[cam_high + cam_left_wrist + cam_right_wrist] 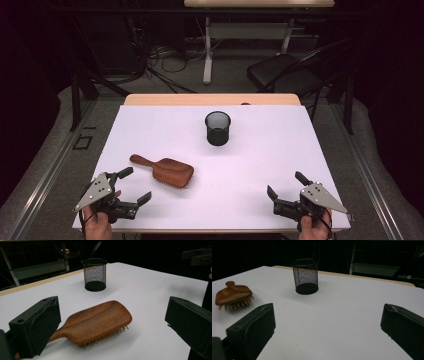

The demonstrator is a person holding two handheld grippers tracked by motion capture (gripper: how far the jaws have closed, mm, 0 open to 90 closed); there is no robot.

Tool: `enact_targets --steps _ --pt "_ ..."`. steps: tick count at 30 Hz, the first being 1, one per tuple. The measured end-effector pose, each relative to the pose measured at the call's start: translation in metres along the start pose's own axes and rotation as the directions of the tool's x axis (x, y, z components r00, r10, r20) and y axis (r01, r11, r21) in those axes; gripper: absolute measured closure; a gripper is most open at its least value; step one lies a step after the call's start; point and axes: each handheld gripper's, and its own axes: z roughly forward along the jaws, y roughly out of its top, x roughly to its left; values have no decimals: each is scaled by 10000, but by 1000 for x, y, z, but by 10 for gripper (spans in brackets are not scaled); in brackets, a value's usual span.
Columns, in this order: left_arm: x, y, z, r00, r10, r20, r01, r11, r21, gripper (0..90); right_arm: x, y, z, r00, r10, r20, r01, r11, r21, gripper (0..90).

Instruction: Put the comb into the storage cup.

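Left tongs (130, 186) at the near-left corner of the table (280, 150), held in a hand (97, 225); jaws spread wide, nothing between them, touching nothing; grey plate on top; in the left gripper view the two black jaws stand far apart at either side, with the brush (96, 322) on the table just beyond and between them, not in contact.

Right tongs (286, 184) at the near-right corner, held in the other hand (315, 227); jaws also spread wide, empty, clear of everything; in the right gripper view both jaws frame bare white table.

Brush (164, 170) is wooden, lying bristles down on the left half of the table, handle pointing to the far left, head toward the centre; just beside the left tongs, well apart from the right tongs; in the right gripper view the brush (234, 295) sits far left, seen end-on with bristles under the head.

Cup (218, 128), black mesh, upright, near the table's far centre, open top; looks empty from above; well apart from the brush and both tongs; same cup (94, 274) behind the brush in the left gripper view, and cup (305, 279) ahead in the right gripper view.

Beyond the table: a dark chair (285, 72) and cables (165, 57) on the floor.
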Motion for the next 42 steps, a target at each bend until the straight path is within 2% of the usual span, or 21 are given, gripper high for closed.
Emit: enact_targets --steps 6,13,15,16,18,19,20,22,23,25,26,29,32,33,35,37,42 --pt "1 -1 0 10000 26 -43 -26 9999 98 5 -2 -1 2 9997 -123 -211 126 9998 129 0" --pt "1 -3 1 10000 28 -5 -28 9996 275 5 -5 -1 5 9999 -6 -139 9 9998 192 0" --pt "1 -4 2 9999 -108 -89 112 9992 380 5 -5 -1 6 9999 -12 -120 14 9998 202 0" --pt "2 -5 3 9994 -322 -141 328 9982 492 5 -4 -1 7 9999 15 -139 -11 9996 284 0" --pt "2 -5 4 9991 -403 -150 411 9976 562 5 -4 -1 6 9999 -88 -115 91 9995 306 0" --pt "2 -6 5 9983 -500 -285 515 9972 544 5 -4 -2 6 9999 -111 -110 114 9995 301 0" --pt "4 -6 5 9969 -740 -283 753 9960 489 5 -4 -2 6 9999 -74 -107 77 9996 287 0" --pt "4 -6 6 9964 -774 -348 792 9955 513 5 -5 -2 6 9999 -67 -104 70 9995 301 0" --pt "6 -7 5 9963 -746 -438 777 9941 757 5 -5 -3 6 10000 -27 -86 30 9993 379 0" --pt "7 -8 6 9957 -796 -483 832 9935 772 5 -6 -3 6 9999 -18 -110 23 9992 399 0" --pt "10 -9 8 9931 -968 -664 1029 9901 954 5 -6 -3 7 9999 34 -100 -31 9993 380 0" --pt "13 -10 10 9907 -1077 -835 1164 9873 1077 5 -7 -4 9 10000 39 -84 -35 9990 435 0" --pt "15 -10 10 9901 -1171 -771 1254 9855 1144 5 -8 -5 11 9999 90 -102 -84 9986 526 0" --pt "17 -10 11 9886 -1302 -753 1396 9807 1367 5 -8 -5 11 9999 89 -98 -84 9984 561 0" --pt "18 -10 11 9869 -1364 -860 1479 9782 1458 6 -7 -5 11 9998 139 -120 -132 9984 555 0" --pt "20 -8 11 9839 -1498 -973 1645 9720 1675 6 -7 -5 12 9999 59 -146 -51 9983 578 0" --pt "21 -3 8 9831 -1364 -1219 1566 9719 1758 8 -5 -5 12 9998 20 -222 -5 9979 649 0"
